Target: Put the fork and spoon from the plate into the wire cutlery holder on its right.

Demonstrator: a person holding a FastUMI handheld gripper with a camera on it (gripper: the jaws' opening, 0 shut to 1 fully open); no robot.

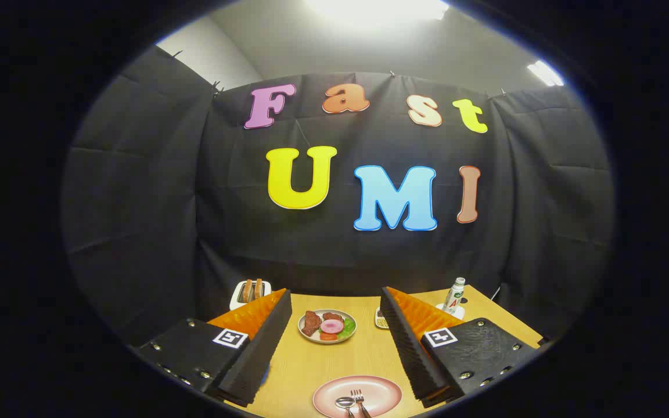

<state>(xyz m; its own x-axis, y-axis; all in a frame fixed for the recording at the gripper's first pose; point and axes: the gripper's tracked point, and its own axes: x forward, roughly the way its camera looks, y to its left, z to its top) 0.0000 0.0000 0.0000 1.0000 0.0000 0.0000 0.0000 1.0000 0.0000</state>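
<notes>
Nearest the camera lies a pink plate [326, 396] on the wooden tabletop [294, 363], between the two fingers and slightly below their near ends, with a spoon [345, 403] and a fork [359, 400] resting side by side on it, spoon to the left, fork to the right, their heads pointing away from the camera. Both pieces of cutlery lie close together near the plate's middle, and nothing touches them. Above them the tool [334, 305] is spread wide, its fingers well apart and holding nothing; each finger has a ribbed inner pad and carries a small square black-and-white marker on its body. Beyond the pink plate, still between the fingers, sits a smaller plate of food [327, 326] with brown pieces, a pink round slice and something green and orange. Just ahead of the right finger's tip a small dish [379, 317] is partly hidden by that finger. Past the right finger stands a small upright bottle [455, 295] with a white cap on a white base. Past the left finger's tip, at the far edge of the tabletop, a white toaster [248, 293] holds two slices of bread standing upright.
</notes>
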